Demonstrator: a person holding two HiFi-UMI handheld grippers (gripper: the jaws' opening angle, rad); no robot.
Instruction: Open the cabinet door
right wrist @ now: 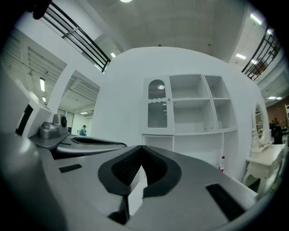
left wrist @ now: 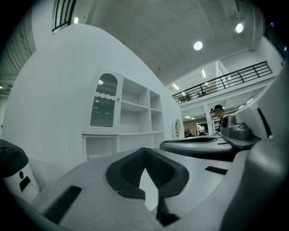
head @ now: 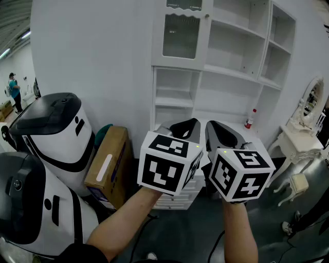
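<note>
**Ahead of the Cabinet: Door Shut, Grippers Not Engaged**

Well short of the shelf unit (head: 234, 72), the left gripper (head: 187, 126) and right gripper (head: 221, 131) are level and side by side. Both have their jaws fully closed and hold nothing. The glass-fronted cabinet door (head: 181, 35) sits at the unit's upper left, above both grippers.

Risk: closed jaws cannot take the knob (head: 207, 16). Opening late would likely strike the glass or slip off.

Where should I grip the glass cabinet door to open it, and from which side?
Grip the small knob on the right edge of the door, coming straight from the front. The door sits shut and flush, so probably nothing else offers a hold.
</note>
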